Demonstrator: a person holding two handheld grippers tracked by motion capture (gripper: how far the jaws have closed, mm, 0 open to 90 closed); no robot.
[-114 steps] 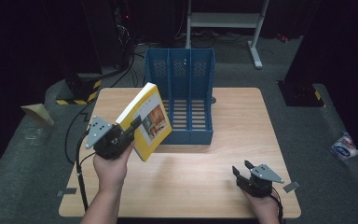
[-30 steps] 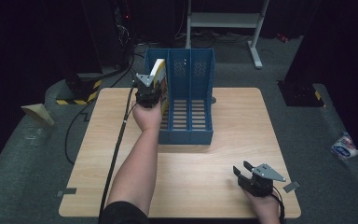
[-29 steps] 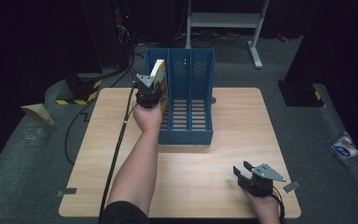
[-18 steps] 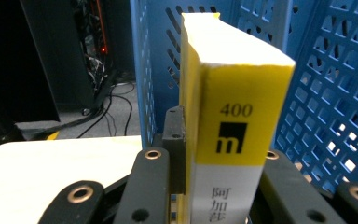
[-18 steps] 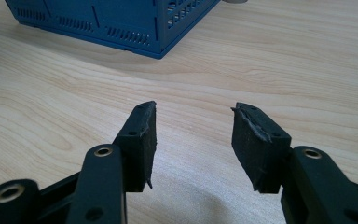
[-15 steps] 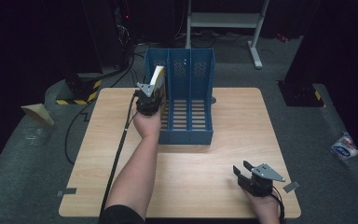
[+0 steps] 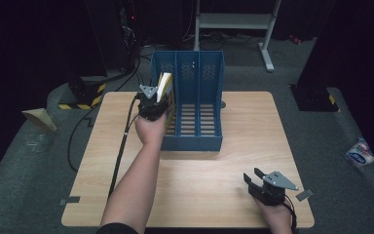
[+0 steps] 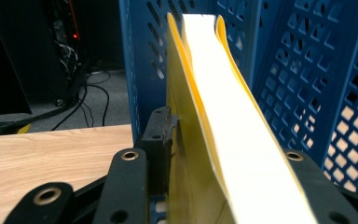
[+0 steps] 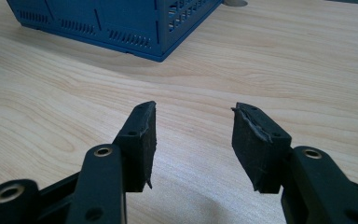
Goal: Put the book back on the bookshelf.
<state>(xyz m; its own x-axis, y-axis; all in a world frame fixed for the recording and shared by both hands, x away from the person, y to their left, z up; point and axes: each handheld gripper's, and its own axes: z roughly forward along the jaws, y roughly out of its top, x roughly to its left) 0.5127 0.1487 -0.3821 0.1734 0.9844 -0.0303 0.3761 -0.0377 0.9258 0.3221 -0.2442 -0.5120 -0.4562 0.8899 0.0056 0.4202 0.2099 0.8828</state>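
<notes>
book: yellow-covered book (image 8: 223, 121) stands on edge in the leftmost slot of the blue file rack (image 7: 195, 105), white page block facing up toward me, long axis running from my jaws toward the rack's perforated back wall
book from my fingers: straight ahead and between the jaws of my left gripper (image 7: 152, 103); my left pad (image 8: 161, 140) sits just beside the yellow cover, and I cannot tell whether it presses or has let go
left jaws: they have just been opening, the book between them; I judge the hold is loosening, the slot now carrying the book
nearer hand: left, right at the rack's left compartment; my right gripper (image 7: 268, 187) lies well apart near the table's front right corner
right jaws: part open, nothing between them, bare wood under the pads (image 9: 142, 140)
coming move, my guess: draw the left gripper back along the book's long axis, clear of the slot's left wall, so the covers do not snag
risk: the covers splay at the top, so the book may lean once freed
surface: pale wooden table (image 7: 224, 195), flat, rack toward its far edge
room: dark, grey carpet, cables and black cabinets behind the rack, a white packet (image 7: 361, 152) on the floor at right
</notes>
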